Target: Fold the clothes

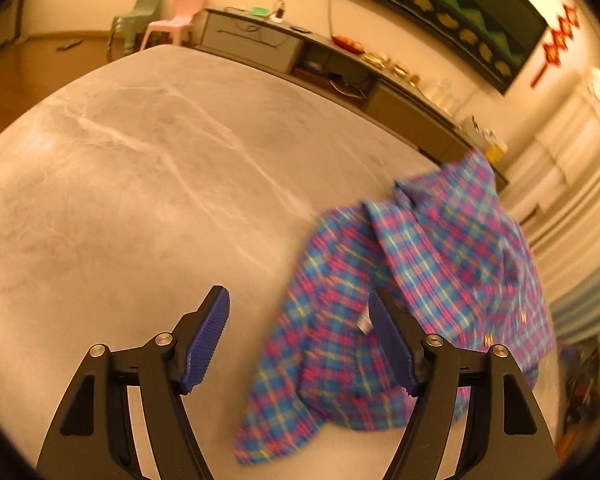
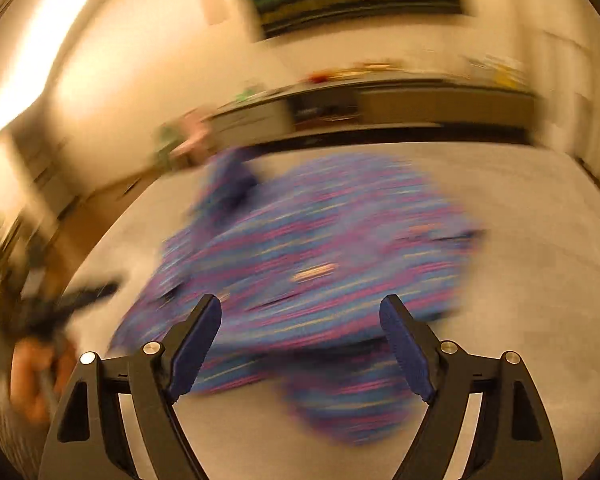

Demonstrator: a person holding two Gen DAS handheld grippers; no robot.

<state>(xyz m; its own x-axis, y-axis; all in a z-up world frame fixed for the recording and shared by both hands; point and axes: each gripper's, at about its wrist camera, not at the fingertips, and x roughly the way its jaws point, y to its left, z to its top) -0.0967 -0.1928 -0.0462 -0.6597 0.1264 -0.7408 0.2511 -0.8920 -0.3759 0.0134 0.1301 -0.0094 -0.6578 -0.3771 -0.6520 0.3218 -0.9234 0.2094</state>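
Here the left hand-held gripper [image 1: 300, 340] has its two blue ribbed pads spread wide apart and holds nothing. Its left pad is over the bare grey marbled counter [image 1: 140, 184], and its right pad stands in front of the plaid shirt [image 1: 420, 272]. The right hand-held gripper [image 2: 300, 344] is also spread wide, with nothing between its pads; the shirt [image 2: 312, 260] lies just beyond and below them, but this view is strongly blurred.

The shirt is blue, pink and yellow checked. It lies crumpled on the counter, toward the right side in the left wrist view, with the collar part raised and a small white label [image 1: 364, 325] showing on it. One corner of the cloth reaches toward the near edge of the counter.

Behind the counter stands a long low cabinet [image 1: 260, 46] along the wall, with small things on top. A pink plastic chair [image 1: 176, 20] and a green one [image 1: 138, 18] stand at its left end.
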